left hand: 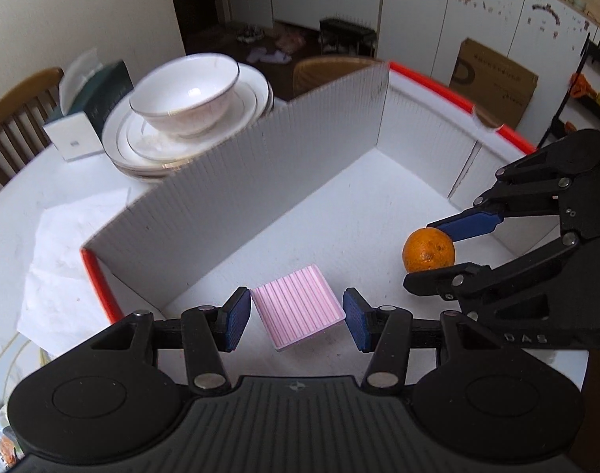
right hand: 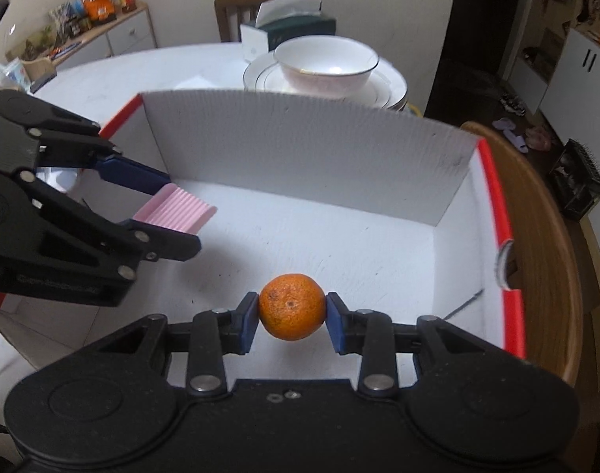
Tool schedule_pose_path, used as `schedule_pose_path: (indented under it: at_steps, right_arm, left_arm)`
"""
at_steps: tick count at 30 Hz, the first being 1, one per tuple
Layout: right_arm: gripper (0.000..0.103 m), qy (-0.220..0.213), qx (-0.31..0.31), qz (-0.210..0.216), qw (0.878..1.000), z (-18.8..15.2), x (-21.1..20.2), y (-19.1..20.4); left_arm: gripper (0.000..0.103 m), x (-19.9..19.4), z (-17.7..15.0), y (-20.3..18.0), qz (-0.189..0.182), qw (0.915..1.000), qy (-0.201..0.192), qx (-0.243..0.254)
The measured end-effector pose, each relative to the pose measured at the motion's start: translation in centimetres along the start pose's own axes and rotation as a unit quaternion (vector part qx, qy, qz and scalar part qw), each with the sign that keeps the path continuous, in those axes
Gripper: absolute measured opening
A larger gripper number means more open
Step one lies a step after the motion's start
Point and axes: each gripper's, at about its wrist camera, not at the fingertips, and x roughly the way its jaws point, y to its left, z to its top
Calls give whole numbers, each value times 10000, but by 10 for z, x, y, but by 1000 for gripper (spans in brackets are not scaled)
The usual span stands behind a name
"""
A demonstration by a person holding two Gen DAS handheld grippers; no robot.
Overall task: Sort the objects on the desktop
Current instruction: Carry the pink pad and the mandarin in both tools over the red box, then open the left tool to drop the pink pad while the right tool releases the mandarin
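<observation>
1. The left gripper [left hand: 298, 317] grips a pink ribbed block [left hand: 298, 309] between its blue pads, one pad against each side, the block tilted and held above the floor of the box.
2. The right gripper [right hand: 292, 321] is clamped on a small orange [right hand: 292, 306], pads pressed to its left and right sides, also over the box floor.
3. From the left wrist view the orange sits to the right of the pink block, the two well apart; both are inside the box, not resting on its floor as far as can be told.
4. The white cardboard box [left hand: 228, 213] with red outer edges stands on the white desk [right hand: 102, 82], its corrugated back wall upright.
5. Behind the back wall a white bowl [right hand: 325, 65] sits on a stack of white plates [left hand: 122, 146].
6. Beyond the plates stands a tissue box [right hand: 296, 25], with a wooden chair [left hand: 12, 118] past the desk edge.
</observation>
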Motion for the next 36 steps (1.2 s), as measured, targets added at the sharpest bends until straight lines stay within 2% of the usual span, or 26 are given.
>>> schedule_pose_path:
  at_steps: [7,16,27,31,32,36]
  right_arm:
    - [34,389,-131,111,9991,2,13,2]
    - [34,728,-418,-14,9965,0,18,4]
    - [38,766,-489,-80,9958,3,21,4]
    - [50,707,-506,-102,9962,1,18,4]
    - [55,665,-512,-105,9964,1,16,4]
    - [64,446,-481,-103,9978,-2,3,2]
  left_arm:
    - [51,17,0,-1,-210,9990,377,99]
    - [51,32,3,-1,-475,9953,833,120]
    - [53,41,7,-3,-594,9911,1190,107]
    - [61,37,5,-1,-644,9924,1049,72]
    - [62,35,5,-1,-645,9930,988,69]
    - [62,23,2,0,-697,9950,720,3]
